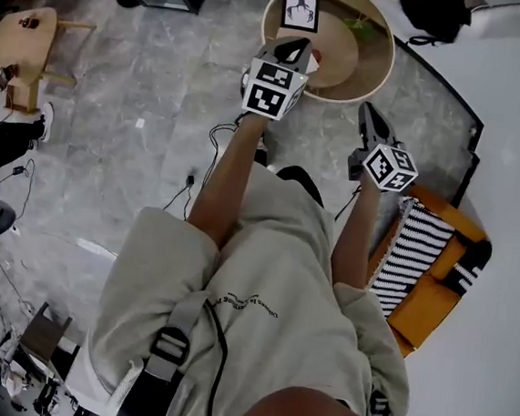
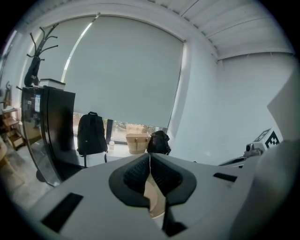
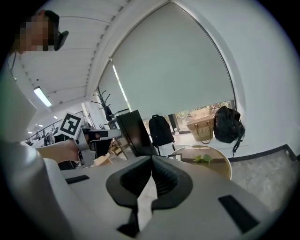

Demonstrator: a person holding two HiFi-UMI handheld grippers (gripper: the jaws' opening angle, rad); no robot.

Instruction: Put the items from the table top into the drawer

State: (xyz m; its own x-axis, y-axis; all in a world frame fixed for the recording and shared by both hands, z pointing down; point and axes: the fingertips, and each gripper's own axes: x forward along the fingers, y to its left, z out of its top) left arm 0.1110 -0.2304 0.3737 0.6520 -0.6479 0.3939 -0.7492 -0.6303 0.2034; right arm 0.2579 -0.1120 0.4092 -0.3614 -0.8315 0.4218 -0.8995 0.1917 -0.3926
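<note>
I see a round wooden table (image 1: 374,72) ahead, with a small framed picture (image 1: 300,12) and a green plant sprig (image 1: 358,24) on it. My left gripper (image 1: 302,46) is held out over the table's near edge, its jaws closed tip to tip (image 2: 150,157) with nothing between them. My right gripper (image 1: 368,109) is lower and to the right, above the floor beside the table. It is shut and empty (image 3: 151,159). The right gripper view shows the table (image 3: 220,161), the plant (image 3: 202,159) and the left gripper (image 3: 96,136). No drawer is in view.
A black cabinet (image 2: 47,126) stands at the left. A backpack (image 2: 91,133), a straw bag (image 2: 137,143) and a black bag (image 2: 158,142) sit by the window. An orange seat with a striped cushion (image 1: 420,255) is at my right. Cables (image 1: 189,182) lie on the floor.
</note>
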